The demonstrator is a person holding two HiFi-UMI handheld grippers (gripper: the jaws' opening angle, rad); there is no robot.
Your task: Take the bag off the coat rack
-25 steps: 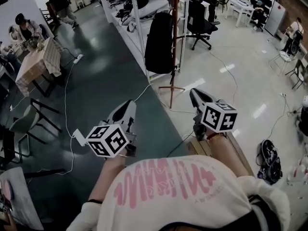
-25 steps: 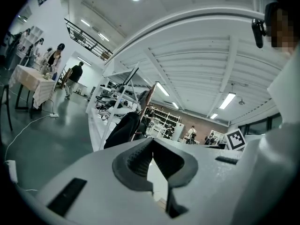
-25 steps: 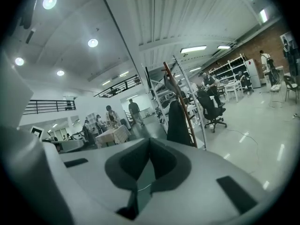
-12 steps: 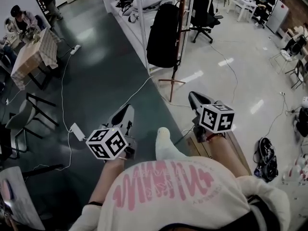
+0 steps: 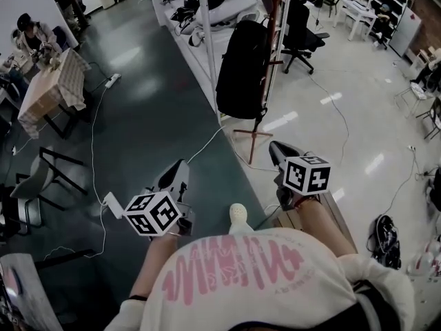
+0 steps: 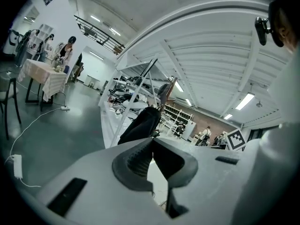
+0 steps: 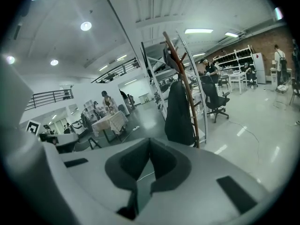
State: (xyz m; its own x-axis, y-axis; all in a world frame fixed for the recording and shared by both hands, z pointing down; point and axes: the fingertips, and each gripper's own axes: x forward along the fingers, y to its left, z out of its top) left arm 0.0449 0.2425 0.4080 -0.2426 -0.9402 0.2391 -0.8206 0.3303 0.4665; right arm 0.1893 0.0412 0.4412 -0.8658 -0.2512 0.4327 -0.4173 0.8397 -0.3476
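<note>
A black bag (image 5: 242, 67) hangs upright on a red-brown coat rack (image 5: 271, 40) whose feet (image 5: 252, 134) stand where the dark floor meets the light floor. Both grippers are held low in front of the person, well short of the rack. My left gripper (image 5: 180, 167) is shut with nothing in it, and my right gripper (image 5: 276, 147) is also shut and empty. In the left gripper view the bag (image 6: 140, 125) shows just beyond the closed jaw tips (image 6: 152, 142). In the right gripper view the bag (image 7: 180, 111) and rack (image 7: 180, 69) stand ahead, right of the jaw tips (image 7: 149, 142).
White shelving (image 5: 205, 33) runs right behind the rack. An office chair (image 5: 303, 36) stands behind it to the right. A cloth-covered table (image 5: 48, 88) with seated people is at far left. Cables (image 5: 96, 150) cross the floor. A wooden pallet (image 5: 339, 216) lies under the right arm.
The person has walked toward the rack, so the bag looks larger and nearer. A foot swung forward and has drawn back. Both grippers stay shut.
</note>
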